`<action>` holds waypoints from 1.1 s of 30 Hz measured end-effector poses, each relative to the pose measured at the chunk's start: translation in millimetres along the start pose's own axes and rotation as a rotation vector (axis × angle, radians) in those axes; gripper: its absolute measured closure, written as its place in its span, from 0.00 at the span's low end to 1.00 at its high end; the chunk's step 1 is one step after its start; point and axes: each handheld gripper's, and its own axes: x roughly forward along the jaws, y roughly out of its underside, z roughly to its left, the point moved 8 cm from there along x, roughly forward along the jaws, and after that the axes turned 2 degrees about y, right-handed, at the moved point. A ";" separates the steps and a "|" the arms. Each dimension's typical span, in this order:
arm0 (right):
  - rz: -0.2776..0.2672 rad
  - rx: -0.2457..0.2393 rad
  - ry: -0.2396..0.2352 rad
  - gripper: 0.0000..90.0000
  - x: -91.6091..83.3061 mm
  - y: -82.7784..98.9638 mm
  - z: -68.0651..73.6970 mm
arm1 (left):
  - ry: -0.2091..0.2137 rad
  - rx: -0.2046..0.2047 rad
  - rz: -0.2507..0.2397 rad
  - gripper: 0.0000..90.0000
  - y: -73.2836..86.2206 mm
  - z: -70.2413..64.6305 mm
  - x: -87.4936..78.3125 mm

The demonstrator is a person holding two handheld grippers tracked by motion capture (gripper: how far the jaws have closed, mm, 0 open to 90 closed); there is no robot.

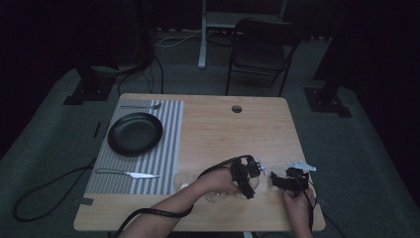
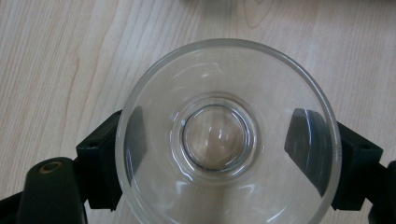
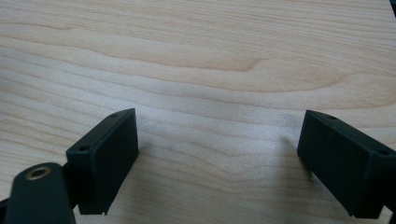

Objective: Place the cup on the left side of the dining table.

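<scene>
The right gripper (image 3: 219, 158) points down at a pale wooden tabletop (image 3: 210, 60). Its two black jaws rise from the bottom edge and stand wide apart, with bare wood between them. The jaw at the left of the view is a rectangular block with its flat inner face turned toward the gap. The jaw at the right is partly cut off by the frame edge. A brass-coloured fitting (image 3: 38, 173) sits in the black housing at lower left. Wood grain runs across the view.

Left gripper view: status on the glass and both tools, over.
Left tool straddles the clear glass, jaws either side, grip unconfirmed. Right tool open over bare table. Nothing in the way.
</scene>
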 end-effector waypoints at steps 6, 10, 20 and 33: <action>0.000 0.002 0.000 0.13 0.0 0.0 0.1 | -0.015 -0.027 -0.007 0.21 -0.4 9.1 -3.7; 0.000 0.001 0.000 0.13 0.0 0.0 0.1 | -0.026 -0.036 -0.008 0.20 -0.7 14.7 -6.4; 0.000 0.000 0.000 0.13 0.0 -0.1 -0.1 | -0.058 -0.089 -0.020 0.21 4.5 35.1 -15.3; -0.001 -0.001 0.001 0.13 0.1 -0.1 -0.2 | -0.092 -0.172 -0.031 0.20 22.2 64.1 -31.7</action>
